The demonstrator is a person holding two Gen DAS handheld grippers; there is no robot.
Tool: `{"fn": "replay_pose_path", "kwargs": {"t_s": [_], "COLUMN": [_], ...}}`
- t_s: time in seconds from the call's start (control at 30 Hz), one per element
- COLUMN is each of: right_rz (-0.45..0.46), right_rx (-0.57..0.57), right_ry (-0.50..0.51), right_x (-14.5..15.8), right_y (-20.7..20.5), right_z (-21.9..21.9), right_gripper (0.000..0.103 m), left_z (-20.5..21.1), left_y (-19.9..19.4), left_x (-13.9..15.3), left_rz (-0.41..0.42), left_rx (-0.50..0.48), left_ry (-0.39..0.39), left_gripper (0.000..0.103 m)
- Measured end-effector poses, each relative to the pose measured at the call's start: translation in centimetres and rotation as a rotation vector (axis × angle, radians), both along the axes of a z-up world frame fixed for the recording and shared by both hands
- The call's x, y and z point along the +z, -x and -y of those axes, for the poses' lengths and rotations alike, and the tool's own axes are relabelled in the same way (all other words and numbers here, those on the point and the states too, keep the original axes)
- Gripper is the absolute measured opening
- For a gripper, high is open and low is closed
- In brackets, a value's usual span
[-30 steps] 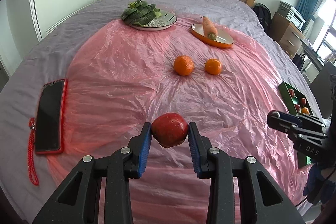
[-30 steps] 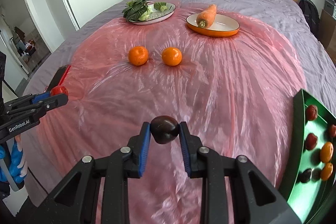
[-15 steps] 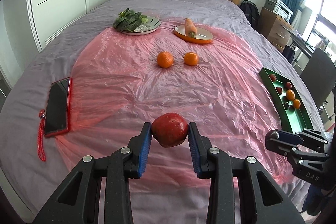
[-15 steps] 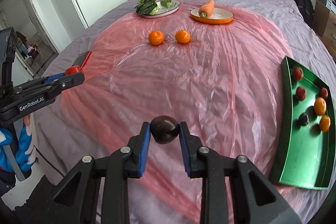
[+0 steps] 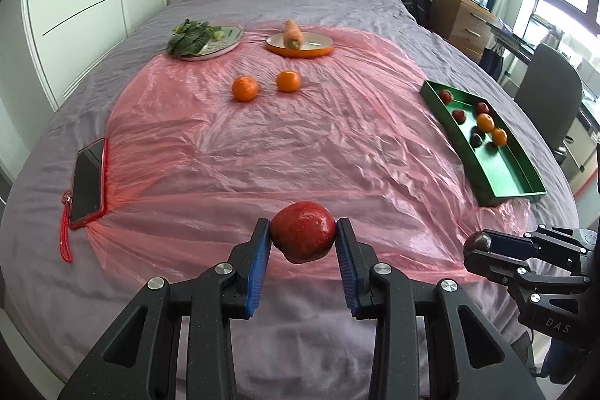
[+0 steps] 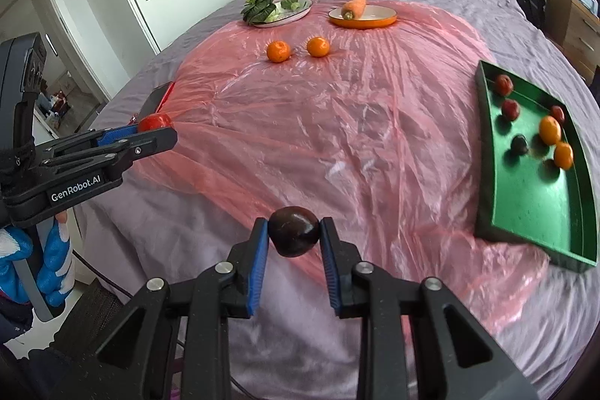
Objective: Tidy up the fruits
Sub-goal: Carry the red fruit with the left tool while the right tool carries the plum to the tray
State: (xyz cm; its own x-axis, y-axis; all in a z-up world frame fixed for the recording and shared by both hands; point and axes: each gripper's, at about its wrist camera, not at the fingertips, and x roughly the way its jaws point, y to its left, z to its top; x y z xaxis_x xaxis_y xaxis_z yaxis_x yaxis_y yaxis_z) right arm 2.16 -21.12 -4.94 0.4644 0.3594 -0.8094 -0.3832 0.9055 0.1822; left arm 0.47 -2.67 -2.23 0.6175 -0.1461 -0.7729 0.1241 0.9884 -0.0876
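My left gripper point(image 5: 303, 242) is shut on a red apple point(image 5: 303, 235), held above the near edge of the bed. My right gripper point(image 6: 294, 235) is shut on a dark purple fruit point(image 6: 294, 230), also above the near edge. A green tray point(image 5: 498, 171) point(image 6: 532, 197) lies at the right on the pink plastic sheet point(image 5: 300, 137) and holds several small red, orange and dark fruits. Two oranges point(image 5: 245, 88) point(image 5: 288, 80) lie loose on the sheet farther back. The left gripper also shows in the right wrist view point(image 6: 157, 132), far left of the tray.
A plate of leafy greens point(image 5: 204, 38) and an orange plate with a carrot point(image 5: 300, 44) stand at the far side. A phone in a red case point(image 5: 88, 182) lies at the left edge of the sheet. A chair point(image 5: 547, 100) and drawers point(image 5: 461, 17) stand to the right of the bed.
Both grippers have pulled back and up from the bed with their fruits still held. The whole sheet and the green tray now show in both views.
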Motion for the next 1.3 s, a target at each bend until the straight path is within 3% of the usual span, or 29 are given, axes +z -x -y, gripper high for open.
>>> {"fn": "replay_pose_path", "kwargs": {"t_s": [0.33, 0.77, 1.07, 1.3], "right_rz": [-0.002, 0.015, 0.066, 0.106], "right_rx": [-0.070, -0.260, -0.390, -0.429], "right_ry": [-0.033, -0.065, -0.075, -0.080], "right_x": [-0.5, -1.2, -0.6, 0.5], "right_y": [3.7, 6.9, 7.3, 5.8], "right_z": [4.3, 13.7, 20.1, 23.0], "right_gripper": [0.026, 0.026, 0.026, 0.026], "left_z": [4.0, 10.8, 14.2, 17.2], "left_y": [1.9, 3.5, 3.4, 1.9], "left_x": [0.3, 0.1, 0.6, 1.4], "left_rz": [-0.039, -0.092, -0.099, -0.094], "left_rx": [-0.100, -0.251, -0.309, -0.344], "left_ry": [-0.019, -0.037, -0.069, -0.067], "left_gripper": [0.030, 0.030, 0.030, 0.030]}}
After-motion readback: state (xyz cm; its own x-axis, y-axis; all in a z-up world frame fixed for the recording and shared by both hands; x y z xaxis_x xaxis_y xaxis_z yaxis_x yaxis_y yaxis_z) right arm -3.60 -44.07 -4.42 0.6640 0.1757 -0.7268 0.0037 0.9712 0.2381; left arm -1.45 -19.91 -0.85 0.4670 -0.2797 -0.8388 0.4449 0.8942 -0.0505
